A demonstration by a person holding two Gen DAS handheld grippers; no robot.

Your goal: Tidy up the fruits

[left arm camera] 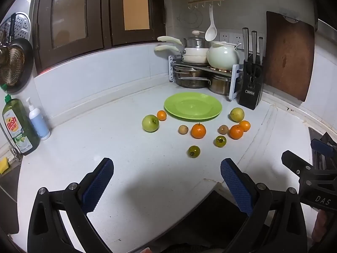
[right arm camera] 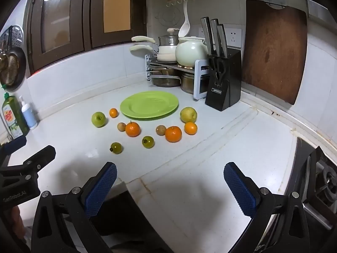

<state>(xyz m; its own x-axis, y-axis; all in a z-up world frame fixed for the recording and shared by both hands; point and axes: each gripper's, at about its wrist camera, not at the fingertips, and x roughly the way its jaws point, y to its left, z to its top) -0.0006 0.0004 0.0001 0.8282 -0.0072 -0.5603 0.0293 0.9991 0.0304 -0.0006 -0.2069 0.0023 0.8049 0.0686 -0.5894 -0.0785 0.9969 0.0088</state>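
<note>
both the left gripper (left arm camera: 167,165) and right gripper (right arm camera: 170,169) stand spread wide, holding nothing, above the near counter (left arm camera: 130,181). well ahead of the jaws lie scattered fruits (left arm camera: 198,131); beyond them, a bare green plate (left arm camera: 179,110).

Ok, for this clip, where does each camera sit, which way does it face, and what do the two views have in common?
Left wrist: sits on the left gripper, tilted down over the white counter toward the green plate; its own open fingers show, plus the right gripper at the right edge.
Right wrist: sits on the right gripper, facing the same corner from further right; its open fingers show, the left gripper at the left edge.
Shared: plate, scattered fruit, knife block, cutting board.
</note>
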